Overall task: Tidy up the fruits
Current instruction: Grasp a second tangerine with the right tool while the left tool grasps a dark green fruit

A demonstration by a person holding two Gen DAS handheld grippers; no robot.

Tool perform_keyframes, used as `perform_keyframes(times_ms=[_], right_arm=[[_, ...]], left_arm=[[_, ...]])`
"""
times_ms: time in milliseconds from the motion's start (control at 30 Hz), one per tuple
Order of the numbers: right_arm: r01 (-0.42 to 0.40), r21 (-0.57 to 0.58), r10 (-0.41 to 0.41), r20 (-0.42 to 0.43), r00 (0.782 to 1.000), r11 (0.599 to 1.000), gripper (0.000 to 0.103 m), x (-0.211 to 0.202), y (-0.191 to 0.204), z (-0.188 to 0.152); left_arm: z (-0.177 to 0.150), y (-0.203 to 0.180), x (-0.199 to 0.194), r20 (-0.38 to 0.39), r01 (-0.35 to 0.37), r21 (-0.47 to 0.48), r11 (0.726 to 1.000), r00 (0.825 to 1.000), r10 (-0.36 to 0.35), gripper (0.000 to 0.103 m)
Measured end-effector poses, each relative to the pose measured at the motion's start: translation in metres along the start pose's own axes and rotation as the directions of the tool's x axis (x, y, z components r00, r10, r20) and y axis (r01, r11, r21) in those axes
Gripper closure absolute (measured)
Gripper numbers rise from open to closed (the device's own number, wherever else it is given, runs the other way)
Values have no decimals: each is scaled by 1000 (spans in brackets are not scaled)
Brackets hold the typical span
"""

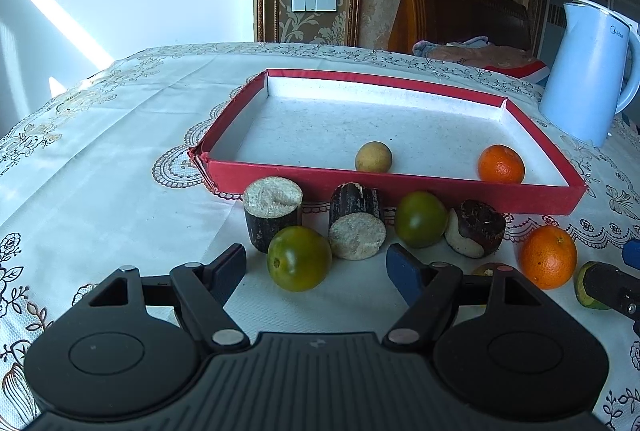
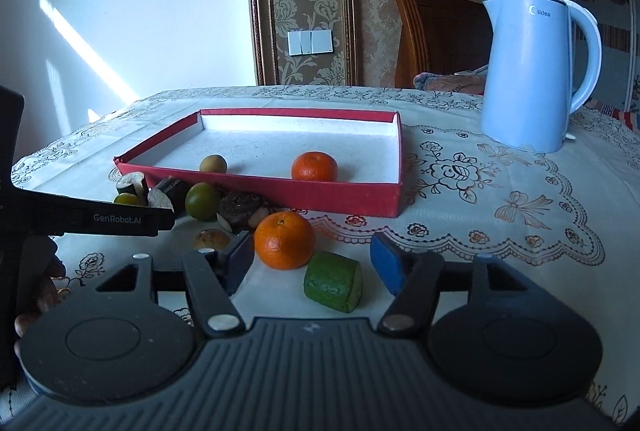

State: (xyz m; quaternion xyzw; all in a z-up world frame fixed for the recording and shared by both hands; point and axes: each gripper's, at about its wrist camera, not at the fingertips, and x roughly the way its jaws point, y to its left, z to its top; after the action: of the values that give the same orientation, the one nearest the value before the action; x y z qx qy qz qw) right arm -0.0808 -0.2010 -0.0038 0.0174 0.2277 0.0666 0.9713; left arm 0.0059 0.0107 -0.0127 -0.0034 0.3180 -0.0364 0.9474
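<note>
Left gripper: jaws spread wide, holding nothing; a green fruit sits on the tablecloth between its fingers, touching neither.

Right gripper: jaws likewise wide apart and empty. Between its fingers lie an orange and, just nearer, a green cut piece on its side.

Behind the green fruit, along the near wall of the red tray, stand two dark cane sections, one upright and one tipped with its cut face forward. A second green fruit and a dark brown lump follow to the right. A small brown fruit lies near the right gripper's left finger.

Inside the tray, close to its near wall: a small tan fruit and a second orange towards the near right corner.

A pale blue kettle stands beyond the tray's right side, near the table's far edge.
</note>
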Motion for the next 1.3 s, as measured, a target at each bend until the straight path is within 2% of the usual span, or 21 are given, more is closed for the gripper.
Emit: perform_keyframes(times_ms=[200,300,500,533,567,867,1133,1200,1267,1300], right_arm=[[-42,-46,41,-26,999,998,40,15,2,10],[-60,-63,57,-61,997,996,52,26,4,14],[-94,-74,85,-112,990,993,53,41,9,15],[-98,-77,88,-115,989,992,55,43,9,15],[-99,-79,89,-122,989,992,62,45,10,15],[-104,-84,92,-140,986,991,62,53,9,16],[-115,-79,104,-130,986,990,62,51,7,15],[-115,-77,105,-129,986,990,62,51,7,15],[-114,-75,103,-128,986,991,62,51,6,15],[-113,-74,103,-128,986,991,62,51,6,15]], left_arm=[[0,-1,2,-6,-3,3,1000,1000,3,26],[0,2,1,-1,9,-10,1000,1000,-9,26],[-1,8,-2,9,36,-33,999,999,-36,26],[-2,9,-2,9,40,-34,999,999,-40,26],[-2,9,-2,7,45,-36,998,999,-45,26],[-2,12,-2,6,60,-42,997,998,-60,27],[-3,19,-3,17,26,-82,996,1000,-25,47],[-3,19,-3,17,22,-85,996,1000,-21,49],[-3,20,-3,18,16,-88,996,1000,-14,59],[-3,20,-3,19,17,-89,996,1000,-15,60]])
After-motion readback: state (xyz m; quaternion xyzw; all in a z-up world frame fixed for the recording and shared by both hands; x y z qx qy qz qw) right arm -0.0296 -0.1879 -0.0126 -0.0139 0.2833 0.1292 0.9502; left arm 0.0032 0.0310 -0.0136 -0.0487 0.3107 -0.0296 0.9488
